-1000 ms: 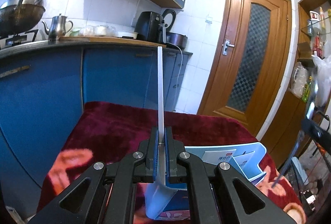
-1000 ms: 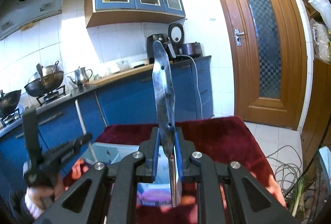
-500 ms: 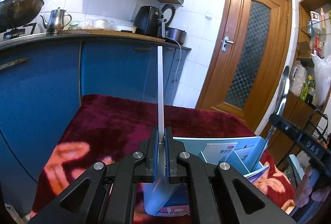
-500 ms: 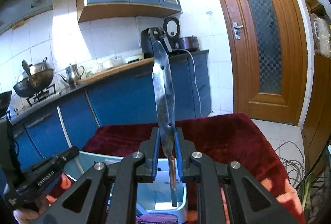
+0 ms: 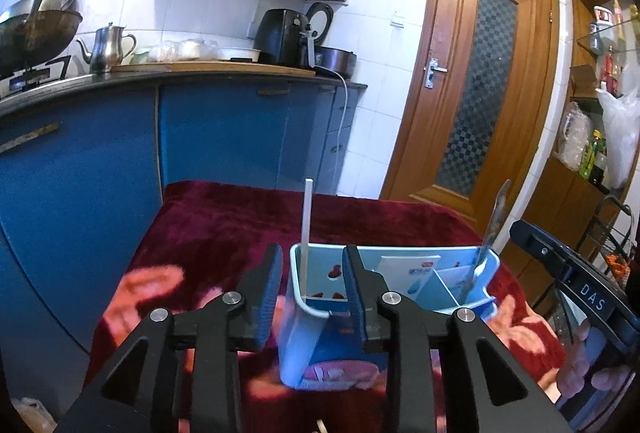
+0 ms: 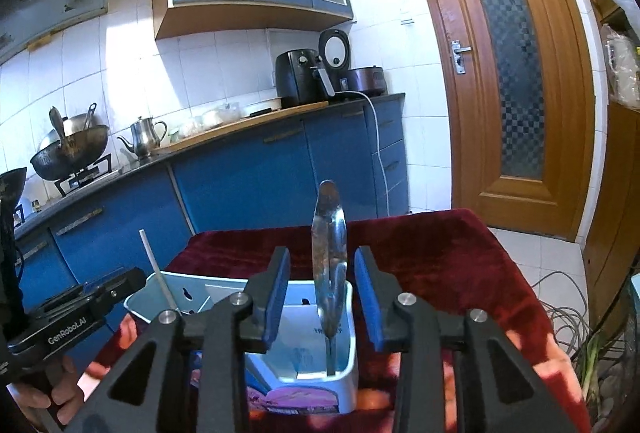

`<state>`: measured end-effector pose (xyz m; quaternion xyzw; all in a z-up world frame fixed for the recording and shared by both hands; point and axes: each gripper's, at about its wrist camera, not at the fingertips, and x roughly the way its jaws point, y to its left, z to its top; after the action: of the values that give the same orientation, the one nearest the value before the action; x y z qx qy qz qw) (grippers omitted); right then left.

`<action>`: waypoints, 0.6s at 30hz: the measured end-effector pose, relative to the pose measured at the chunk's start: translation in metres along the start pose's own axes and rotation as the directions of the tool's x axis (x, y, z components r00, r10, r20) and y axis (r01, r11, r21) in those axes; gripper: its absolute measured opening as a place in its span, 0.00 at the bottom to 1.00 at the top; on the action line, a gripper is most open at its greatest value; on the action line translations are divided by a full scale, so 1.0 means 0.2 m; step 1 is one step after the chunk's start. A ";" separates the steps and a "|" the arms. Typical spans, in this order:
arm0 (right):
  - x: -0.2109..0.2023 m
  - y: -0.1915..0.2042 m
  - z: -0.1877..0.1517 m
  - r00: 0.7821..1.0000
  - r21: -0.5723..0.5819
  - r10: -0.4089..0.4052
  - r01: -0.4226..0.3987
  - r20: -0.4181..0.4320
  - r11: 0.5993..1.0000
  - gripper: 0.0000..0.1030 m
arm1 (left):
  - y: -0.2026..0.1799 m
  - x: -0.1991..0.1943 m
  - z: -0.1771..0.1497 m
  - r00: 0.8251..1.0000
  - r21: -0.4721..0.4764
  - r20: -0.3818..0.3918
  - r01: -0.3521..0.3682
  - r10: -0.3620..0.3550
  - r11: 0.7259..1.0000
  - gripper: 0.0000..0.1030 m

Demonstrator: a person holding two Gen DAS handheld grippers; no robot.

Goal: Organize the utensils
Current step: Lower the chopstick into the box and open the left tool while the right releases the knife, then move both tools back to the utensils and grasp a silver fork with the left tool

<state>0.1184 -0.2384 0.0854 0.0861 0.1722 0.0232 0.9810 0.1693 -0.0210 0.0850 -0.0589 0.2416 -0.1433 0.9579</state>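
**A:** Left claw (image 5: 312, 287), what do you have?

**Me:** My left claw's blue pads (image 5: 269, 289) stand apart, gripping nothing. Between them stands the white utensil (image 5: 306, 233), nearly upright in the end compartment of the light blue caddy (image 5: 298, 345), its lower end down against the caddy's floor. The pads sit on either side of that corner of the caddy, not touching the stick as far as I can see.

**A:** And the right?

**Me:** My right claw (image 6: 322, 297) is apart as well. The metal utensil (image 6: 329, 245) stands between the pads, leaning slightly, its thin end down inside the caddy's near compartment. From the left camera the same metal piece shows at about 3 o'clock, in the caddy's far end.

**A:** Where is the caddy?

**Me:** On the tabletop, on a dark red patterned cloth (image 5: 224, 229). From the right camera, the white utensil sits at 9 o'clock, with the left tool's black body just beside it. Paper cards (image 5: 408, 267) stand in the middle compartment.
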 end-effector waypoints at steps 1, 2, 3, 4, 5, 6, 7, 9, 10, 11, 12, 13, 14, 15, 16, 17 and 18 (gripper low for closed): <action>-0.01 0.00 0.00 1.000 0.003 0.001 -0.001 0.000 1.000 0.36 | 0.00 -0.02 0.00 1.000 0.000 -0.002 -0.002 0.002 1.000 0.31; -0.03 0.00 0.00 1.000 0.006 0.000 0.000 0.000 1.000 0.36 | 0.00 -0.04 0.00 1.000 0.001 -0.005 -0.005 0.005 1.000 0.32; -0.06 0.00 0.00 1.000 0.009 -0.002 0.002 -0.003 1.000 0.36 | 0.00 -0.06 -0.01 1.000 0.002 -0.008 -0.007 0.007 1.000 0.32; -0.07 0.00 0.00 1.000 0.012 -0.002 0.002 -0.006 1.000 0.36 | 0.00 -0.08 -0.01 1.000 0.004 -0.011 -0.009 0.009 1.000 0.33; -0.09 0.00 0.01 1.000 0.016 0.000 0.000 -0.010 1.000 0.36 | -0.01 -0.10 -0.01 1.000 0.006 -0.015 -0.012 0.013 1.000 0.33; -0.12 0.00 0.01 1.000 0.024 0.004 -0.004 -0.014 1.000 0.36 | -0.01 -0.13 -0.02 1.000 0.012 -0.020 -0.017 0.018 1.000 0.34; -0.14 0.00 0.01 1.000 0.028 0.006 -0.005 -0.015 1.000 0.36 | -0.01 -0.15 -0.02 0.999 0.017 -0.024 -0.021 0.021 1.000 0.35; -0.20 0.00 0.01 1.000 0.037 0.008 -0.007 -0.014 0.999 0.36 | -0.01 -0.20 -0.04 0.999 0.024 -0.034 -0.029 0.030 0.999 0.38; -0.23 0.00 0.01 1.000 0.041 0.007 -0.007 -0.011 0.999 0.36 | -0.01 -0.22 -0.04 0.999 0.025 -0.041 -0.032 0.033 0.999 0.38; -0.25 0.00 0.01 1.000 0.046 0.007 -0.006 -0.009 0.999 0.36 | -0.01 -0.23 -0.05 0.998 0.026 -0.049 -0.034 0.035 0.999 0.38; -0.29 0.00 0.01 1.000 0.052 0.008 -0.008 -0.008 0.999 0.36 | 0.00 -0.25 -0.06 0.998 0.025 -0.060 -0.035 0.037 0.999 0.38; -0.31 0.00 0.00 1.000 0.056 0.010 -0.010 -0.009 0.998 0.36 | 0.00 -0.27 -0.07 0.997 0.022 -0.071 -0.037 0.038 0.999 0.38; -0.33 0.00 0.00 1.000 0.060 0.013 -0.012 -0.011 0.998 0.36 | 0.01 -0.28 -0.08 0.996 0.017 -0.083 -0.037 0.038 0.999 0.38; -0.36 0.00 -0.01 1.000 0.062 0.016 -0.015 -0.013 0.998 0.36 | 0.02 -0.30 -0.10 0.995 0.009 -0.097 -0.037 0.037 0.999 0.38; -0.38 0.01 -0.02 1.000 0.061 0.017 -0.016 -0.017 0.998 0.36 | 0.02 -0.31 -0.11 0.994 0.003 -0.107 -0.036 0.036 0.999 0.38; -0.40 0.02 -0.04 1.000 0.057 0.016 -0.015 -0.023 0.998 0.36 | 0.03 -0.32 -0.12 0.992 -0.002 -0.117 -0.036 0.036 0.999 0.38; -0.42 0.02 -0.05 1.000 0.055 0.016 -0.015 -0.027 0.998 0.36 | 0.03 -0.34 -0.14 0.991 -0.005 -0.129 -0.036 0.035 0.999 0.38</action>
<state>0.0357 -0.2402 0.1048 0.1137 0.1855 0.0272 0.9757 0.1004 0.0046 0.0893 -0.0488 0.3043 -0.1286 0.9426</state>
